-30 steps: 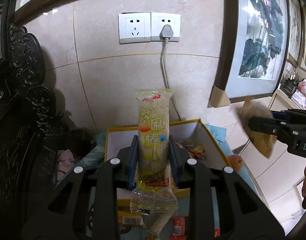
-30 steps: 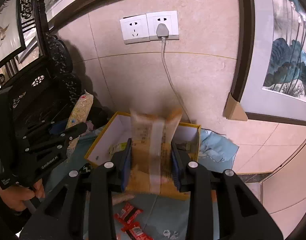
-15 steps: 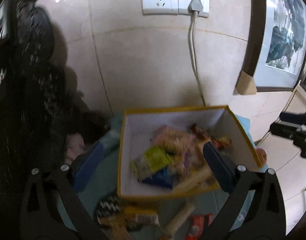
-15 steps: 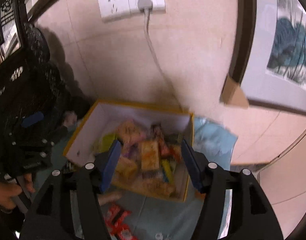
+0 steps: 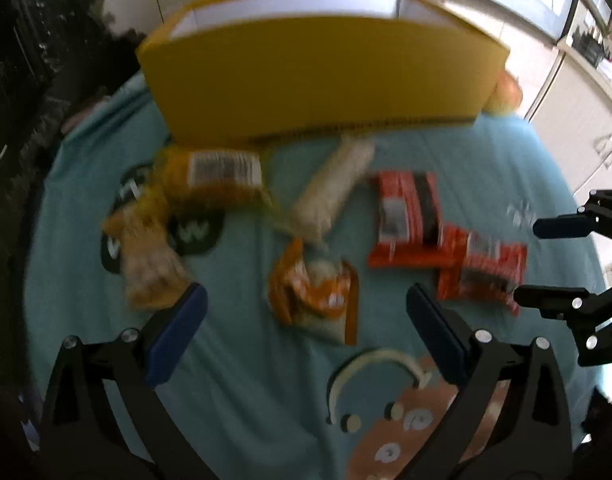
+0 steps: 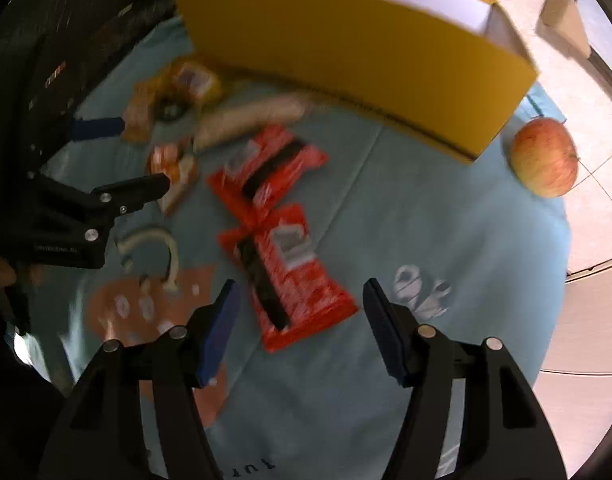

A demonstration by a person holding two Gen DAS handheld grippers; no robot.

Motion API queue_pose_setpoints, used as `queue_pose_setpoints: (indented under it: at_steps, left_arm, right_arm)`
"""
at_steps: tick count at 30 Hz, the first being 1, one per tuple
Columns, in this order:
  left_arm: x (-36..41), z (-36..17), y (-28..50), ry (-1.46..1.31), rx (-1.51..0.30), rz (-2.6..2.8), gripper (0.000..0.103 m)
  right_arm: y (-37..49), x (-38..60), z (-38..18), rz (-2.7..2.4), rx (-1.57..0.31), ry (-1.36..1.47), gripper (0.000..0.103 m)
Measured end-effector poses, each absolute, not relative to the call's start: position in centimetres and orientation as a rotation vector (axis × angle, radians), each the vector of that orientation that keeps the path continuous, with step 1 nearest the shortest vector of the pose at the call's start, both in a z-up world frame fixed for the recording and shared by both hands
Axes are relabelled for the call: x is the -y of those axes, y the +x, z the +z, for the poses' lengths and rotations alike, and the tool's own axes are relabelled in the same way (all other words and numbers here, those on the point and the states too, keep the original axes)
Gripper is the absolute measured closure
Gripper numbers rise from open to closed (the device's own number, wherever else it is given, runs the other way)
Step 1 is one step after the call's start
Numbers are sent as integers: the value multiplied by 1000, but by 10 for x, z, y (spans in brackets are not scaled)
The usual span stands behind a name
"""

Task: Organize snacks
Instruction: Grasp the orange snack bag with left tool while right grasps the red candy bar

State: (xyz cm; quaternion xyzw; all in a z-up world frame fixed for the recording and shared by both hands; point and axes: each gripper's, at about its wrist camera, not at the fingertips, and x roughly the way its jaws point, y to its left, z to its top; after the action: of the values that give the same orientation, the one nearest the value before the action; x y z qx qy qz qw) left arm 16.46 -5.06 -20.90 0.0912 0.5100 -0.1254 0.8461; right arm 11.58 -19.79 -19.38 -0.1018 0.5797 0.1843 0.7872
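A yellow box (image 5: 321,80) with a white inside stands at the far side of a teal cloth (image 5: 246,380). In front of it lie loose snacks: a yellow packet (image 5: 214,178), a pale sesame stick (image 5: 329,192), a small orange packet (image 5: 313,296) and two red packets (image 5: 405,220) (image 5: 481,272). My left gripper (image 5: 304,292) hangs open and empty just above the orange packet. My right gripper (image 6: 302,288) is open over the nearer red packet (image 6: 290,280); its pads do not touch it. Each gripper shows in the other's view, left gripper (image 6: 140,154) and right gripper (image 5: 527,260).
An apple (image 6: 543,156) lies on the cloth to the right of the box (image 6: 365,64). Dark carved furniture (image 5: 34,60) stands at the left. A tiled wall rises behind the box, and white cabinets (image 5: 577,120) stand at the right. The cloth carries printed patches (image 5: 397,420).
The sesame stick has left my left gripper and the brown packet my right one; both jaws opened. Both grippers dropped from above the box to the cloth in front of it.
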Motion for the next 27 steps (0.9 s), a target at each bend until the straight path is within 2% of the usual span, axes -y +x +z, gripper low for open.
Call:
queue_pose_setpoints:
  at_steps: [8, 9, 10, 11, 12, 13, 14, 16, 27]
  left_arm:
    - [61, -231, 169, 231, -1083, -252, 2]
    - [62, -237, 171, 242, -1093, -253, 6]
    - [62, -242, 172, 250, -1107, -258, 28]
    - [62, -245, 171, 244, -1120, -276, 35]
    - [60, -243, 170, 223, -1105, -285, 46]
    - [58, -242, 168, 224, -1099, -286, 50]
    - [56, -242, 166, 219, -1096, -293, 51]
    - [51, -240, 162, 201, -1094, -307, 54]
    - [36, -223, 131, 132, -1059, -334, 55]
  right_arm:
    - [126, 180, -211, 388, -1214, -308, 39]
    - [127, 179, -216, 382, -1221, -313, 39]
    - [129, 180, -223, 380, -1261, -301, 39]
    - [132, 182, -226, 379, -1276, -282, 38]
    - [133, 184, -225, 372, -1277, -268, 44]
    - [134, 186, -224, 366, -1280, -260, 55]
    - [135, 189, -222, 353, -1290, -241, 59]
    - [135, 195, -220, 338, -1299, -195, 59]
    - [107, 218, -196, 346, -1265, -46, 59]
